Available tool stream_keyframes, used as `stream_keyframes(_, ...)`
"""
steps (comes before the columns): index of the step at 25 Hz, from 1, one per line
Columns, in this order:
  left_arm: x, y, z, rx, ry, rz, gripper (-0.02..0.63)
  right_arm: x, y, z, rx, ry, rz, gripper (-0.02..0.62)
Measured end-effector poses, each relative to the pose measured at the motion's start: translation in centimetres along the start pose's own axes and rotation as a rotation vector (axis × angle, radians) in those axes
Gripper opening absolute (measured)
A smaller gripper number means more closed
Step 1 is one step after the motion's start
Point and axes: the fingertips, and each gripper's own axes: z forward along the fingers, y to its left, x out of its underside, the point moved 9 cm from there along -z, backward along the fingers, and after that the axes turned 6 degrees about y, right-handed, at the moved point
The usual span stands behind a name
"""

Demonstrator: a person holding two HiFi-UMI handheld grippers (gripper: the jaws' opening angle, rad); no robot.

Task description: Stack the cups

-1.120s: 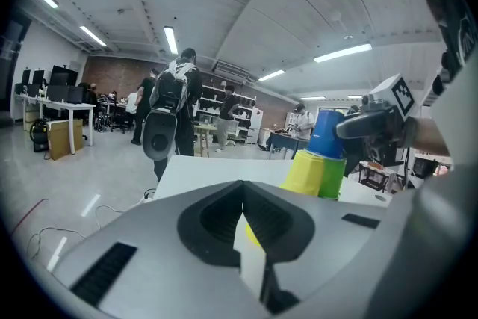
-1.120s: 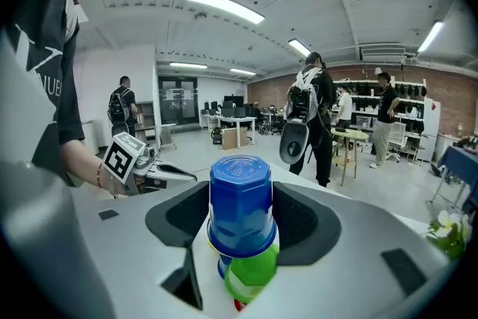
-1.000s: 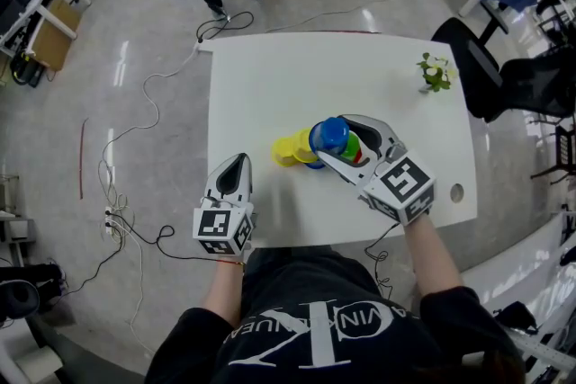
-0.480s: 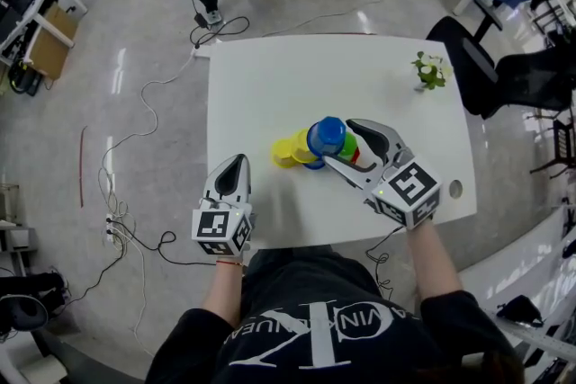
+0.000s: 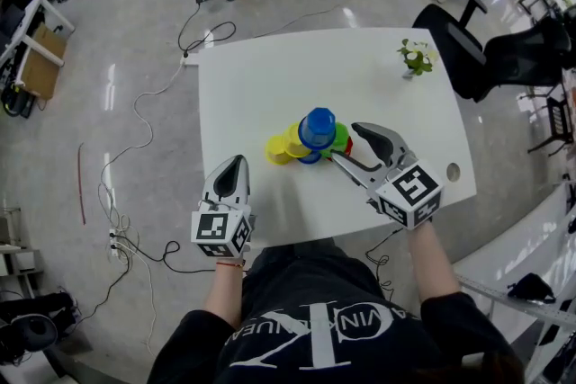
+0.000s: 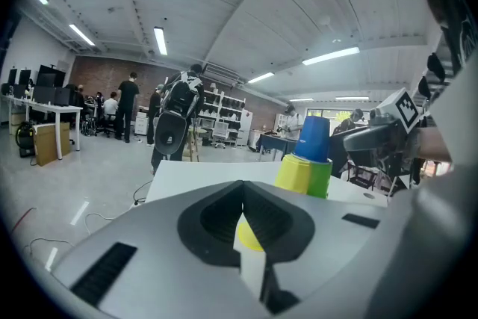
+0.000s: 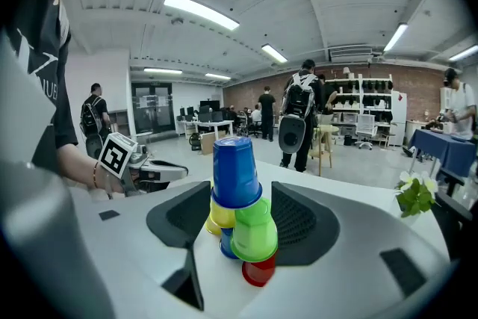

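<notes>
The cup stack point(image 5: 311, 139), topped by a blue cup, stands at frame centre, just left of the right gripper point(image 5: 346, 143). Its wide-spread jaws hold nothing and have just been narrowing slightly. The left gripper point(image 5: 236, 165), jaws together and empty, waits farther off at lower left.

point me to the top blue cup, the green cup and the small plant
top blue cup point(image 7: 235, 169), right gripper view, middle of its side
green cup point(image 7: 255, 230), right gripper view, its side wall
small plant point(image 5: 416, 57), head view, its leaves
</notes>
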Motion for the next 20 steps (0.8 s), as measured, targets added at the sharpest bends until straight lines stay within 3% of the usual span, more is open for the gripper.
stream_keyframes(3, -0.1, 0.0, -0.1, 0.022, -0.006, 0.010, 0.003, 0.8, 0.4, -0.8, 0.050, -0.023, 0.030, 0.209)
stream_keyframes(9, 0.3, -0.3, -0.3, 0.069, -0.016, 0.044, 0.003, 3.3, 1.7, -2.2, 0.180, -0.091, 0.119, 0.011)
stream_keyframes(13, 0.3, -0.4, -0.9, 0.105, -0.033, 0.060, 0.003, 4.9, 3.0, -2.7, 0.235, -0.146, 0.210, 0.009)
stream_keyframes(20, 0.5, -0.2, -1.7, 0.128, -0.054, 0.049, 0.003, 6.1, 5.4, -2.6, 0.286, -0.151, 0.215, 0.009)
